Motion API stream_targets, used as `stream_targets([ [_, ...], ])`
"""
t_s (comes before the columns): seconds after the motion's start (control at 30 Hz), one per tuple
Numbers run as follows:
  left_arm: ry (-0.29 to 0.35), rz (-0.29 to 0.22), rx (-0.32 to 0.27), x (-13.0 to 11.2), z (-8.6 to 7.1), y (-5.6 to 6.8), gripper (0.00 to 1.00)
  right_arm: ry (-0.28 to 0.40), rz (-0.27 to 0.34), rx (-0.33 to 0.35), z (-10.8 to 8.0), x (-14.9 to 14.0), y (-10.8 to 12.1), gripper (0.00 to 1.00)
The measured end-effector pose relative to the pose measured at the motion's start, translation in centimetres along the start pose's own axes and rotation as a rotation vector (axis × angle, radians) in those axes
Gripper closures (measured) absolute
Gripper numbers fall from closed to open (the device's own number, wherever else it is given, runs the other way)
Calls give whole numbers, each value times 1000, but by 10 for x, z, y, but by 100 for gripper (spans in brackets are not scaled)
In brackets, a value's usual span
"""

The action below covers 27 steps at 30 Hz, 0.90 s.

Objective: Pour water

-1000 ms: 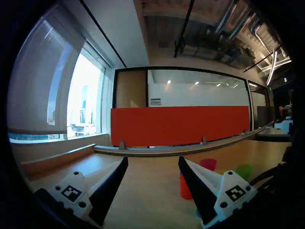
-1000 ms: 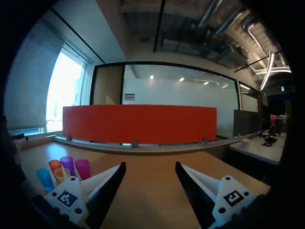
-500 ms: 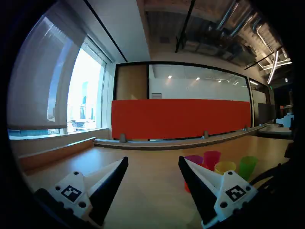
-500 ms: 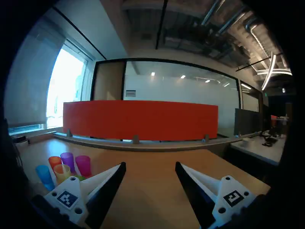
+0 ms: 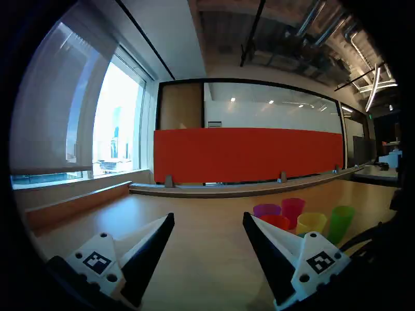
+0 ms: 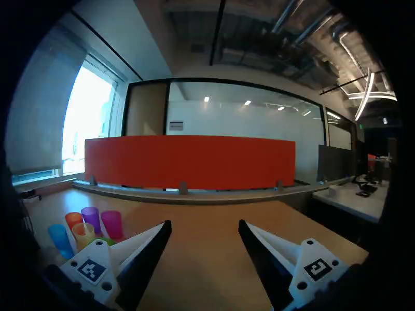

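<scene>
Several coloured plastic cups stand in a cluster on the wooden table. In the left gripper view I see a purple cup (image 5: 266, 210), a pink cup (image 5: 293, 208), a red cup (image 5: 276, 222), a yellow cup (image 5: 310, 223) and a green cup (image 5: 341, 222), just right of and behind my right finger. My left gripper (image 5: 207, 228) is open and holds nothing. In the right gripper view the cluster sits at the lower left: a blue cup (image 6: 58, 238), an orange cup (image 6: 73, 219), a purple cup (image 6: 91, 217) and a pink cup (image 6: 112, 223). My right gripper (image 6: 204, 233) is open above bare table.
A long red divider panel (image 5: 249, 154) stands along the far edge of the wooden table (image 5: 207, 259). A window and sill (image 5: 78, 181) run along the left. In the right gripper view another desk with a monitor (image 6: 353, 192) stands to the right.
The left gripper's camera has tilted down and the cup cluster has come into fuller view. The right gripper has barely shifted. Both stay open.
</scene>
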State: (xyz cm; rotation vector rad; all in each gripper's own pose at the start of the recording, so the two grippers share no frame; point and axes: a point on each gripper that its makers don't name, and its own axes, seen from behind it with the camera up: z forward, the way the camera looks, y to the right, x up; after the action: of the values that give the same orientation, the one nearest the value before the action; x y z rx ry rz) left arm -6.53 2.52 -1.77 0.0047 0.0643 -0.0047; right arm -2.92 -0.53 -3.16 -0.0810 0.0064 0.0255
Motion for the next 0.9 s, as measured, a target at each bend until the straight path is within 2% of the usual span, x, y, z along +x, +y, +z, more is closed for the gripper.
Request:
stream_targets([
  [0.9, -36, -9, -10, -11, 5, 1, 2, 7, -15, -3, -4, 6, 3, 0],
])
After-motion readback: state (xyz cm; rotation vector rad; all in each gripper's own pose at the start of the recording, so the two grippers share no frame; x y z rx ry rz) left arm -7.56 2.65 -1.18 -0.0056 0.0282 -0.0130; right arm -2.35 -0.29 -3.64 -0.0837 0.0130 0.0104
